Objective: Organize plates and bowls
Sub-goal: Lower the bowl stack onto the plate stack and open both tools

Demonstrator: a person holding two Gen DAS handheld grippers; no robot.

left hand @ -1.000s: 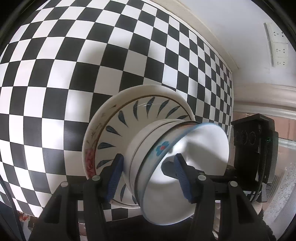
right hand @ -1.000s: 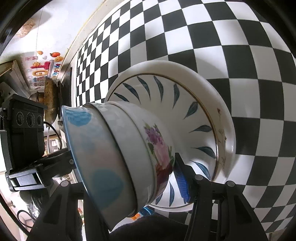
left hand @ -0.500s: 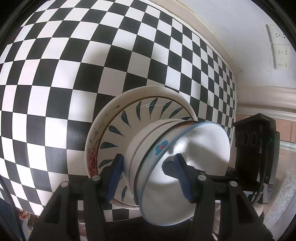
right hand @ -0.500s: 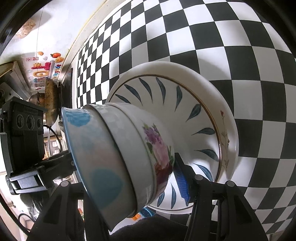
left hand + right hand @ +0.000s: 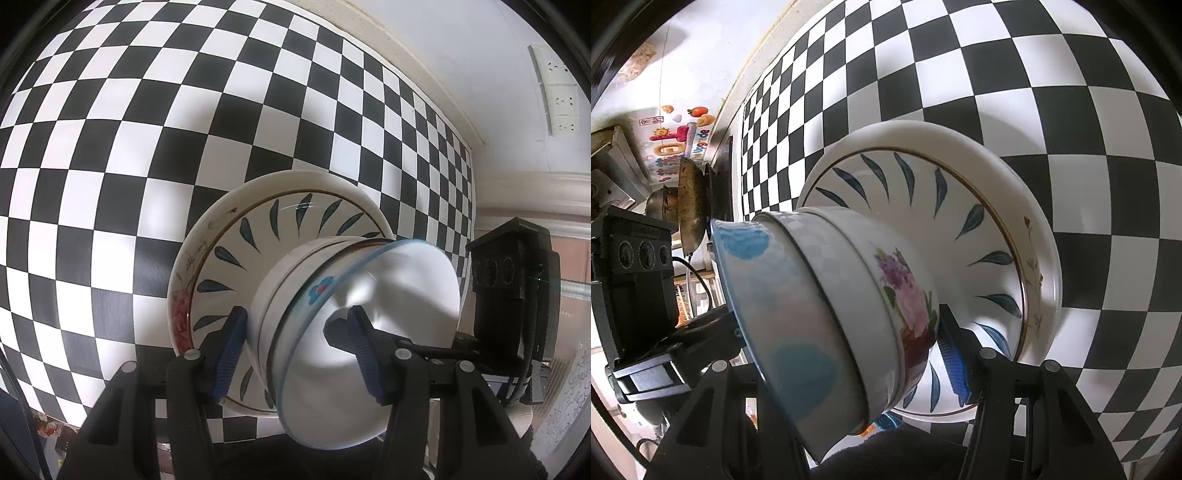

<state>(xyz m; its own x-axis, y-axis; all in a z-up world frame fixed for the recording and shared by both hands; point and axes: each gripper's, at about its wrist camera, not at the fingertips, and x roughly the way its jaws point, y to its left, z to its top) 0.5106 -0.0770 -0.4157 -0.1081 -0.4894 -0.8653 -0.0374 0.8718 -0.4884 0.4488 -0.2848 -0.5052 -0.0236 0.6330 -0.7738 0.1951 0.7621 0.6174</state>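
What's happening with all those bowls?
A person is using two handheld grippers to hold a stack of bowls sitting on a leaf-patterned plate over a checkered surface. The left gripper and the right gripper each have their fingers closed on the stack, one from each side. The top bowl with blue spots nests in a flowered bowl. The plate rests on another white plate.

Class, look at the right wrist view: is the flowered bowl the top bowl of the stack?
No: a bowl with blue spots sits nested inside the flowered bowl, so the flowered one lies beneath it.
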